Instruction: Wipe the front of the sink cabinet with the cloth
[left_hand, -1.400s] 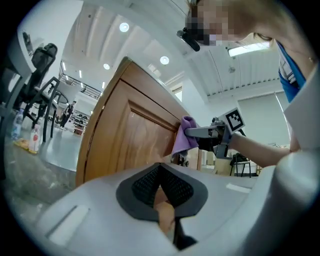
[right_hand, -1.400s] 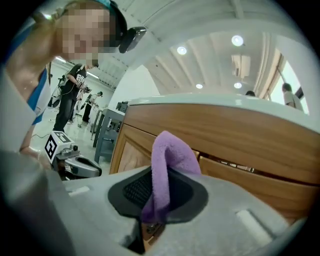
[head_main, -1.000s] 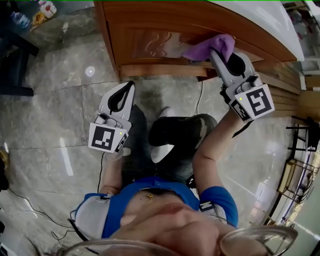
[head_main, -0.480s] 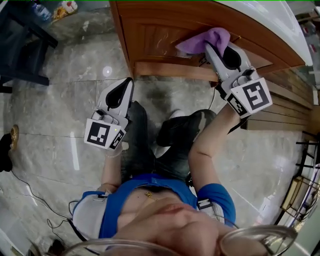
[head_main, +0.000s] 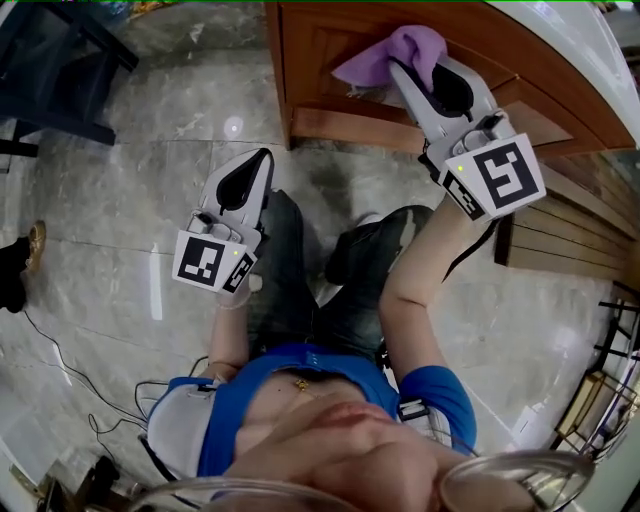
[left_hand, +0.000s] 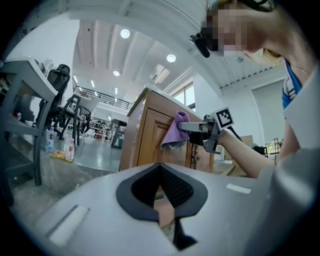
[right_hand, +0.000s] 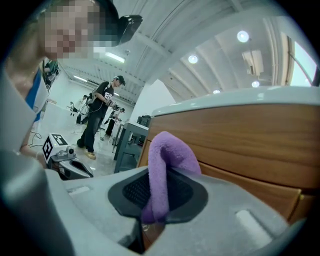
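Pinching the purple cloth (head_main: 385, 52), the right gripper (head_main: 400, 70) has slid it cornerward along the sink cabinet front (head_main: 318, 55) to wipe, while the left gripper (head_main: 262, 158) idles, pressed together, empty.

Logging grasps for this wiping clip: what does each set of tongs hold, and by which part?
Right tongs pinch the purple cloth by a bunched fold. Left tongs are shut on nothing.

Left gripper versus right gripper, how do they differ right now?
The left gripper is shut on nothing; the right gripper clamps the purple cloth. The left hangs low over the floor; the right reaches up to the cabinet front. Both carry marker cubes.
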